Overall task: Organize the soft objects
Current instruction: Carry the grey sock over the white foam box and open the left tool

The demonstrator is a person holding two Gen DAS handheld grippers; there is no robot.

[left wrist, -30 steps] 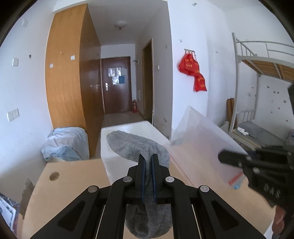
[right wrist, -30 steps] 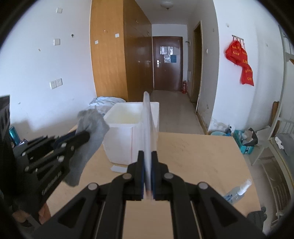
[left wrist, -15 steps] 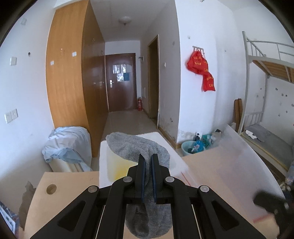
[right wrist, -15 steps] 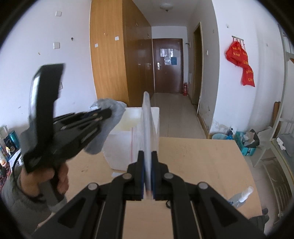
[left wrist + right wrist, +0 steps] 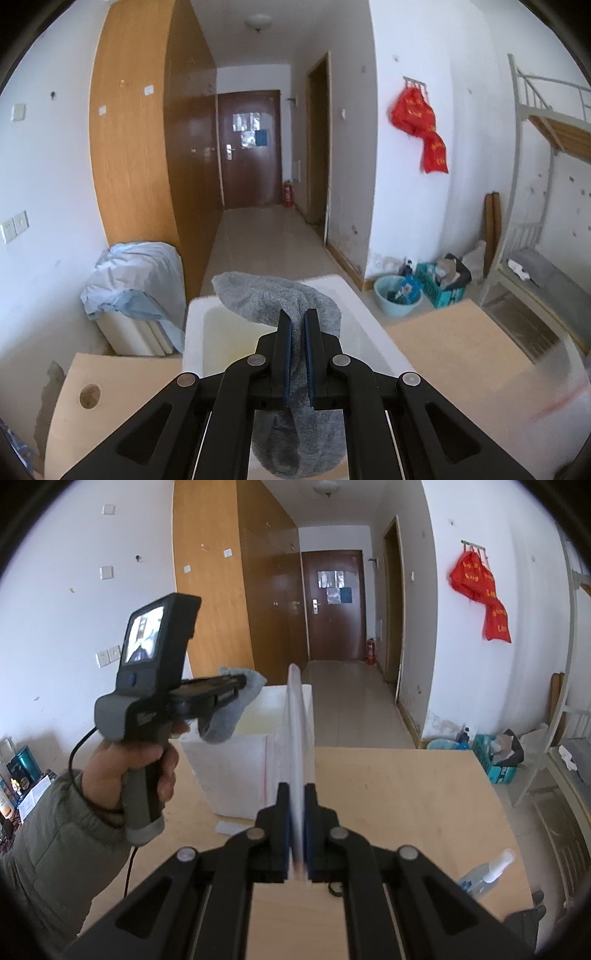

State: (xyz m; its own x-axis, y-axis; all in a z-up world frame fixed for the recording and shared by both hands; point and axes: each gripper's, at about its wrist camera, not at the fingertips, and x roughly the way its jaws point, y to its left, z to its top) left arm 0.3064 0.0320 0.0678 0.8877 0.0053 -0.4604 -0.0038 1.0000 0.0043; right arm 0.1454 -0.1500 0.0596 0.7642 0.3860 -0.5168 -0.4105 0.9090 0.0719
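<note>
Your left gripper (image 5: 297, 325) has risen over the foam box (image 5: 199, 332), clamped on the grey sock (image 5: 273, 299) hanging directly above its opening; your right gripper (image 5: 297, 801) pinches the clear bag (image 5: 295, 720) beside it.

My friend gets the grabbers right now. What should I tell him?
Left gripper: shut on the grey sock, held in the air above the open white foam box.
Right gripper: shut on the edge of a clear plastic bag, standing upright over the wooden table.
Done: both soft things are picked up.
Left: nothing is put away yet. The sock probably goes down next, perhaps into the box or the bag; I can't tell which.
</note>
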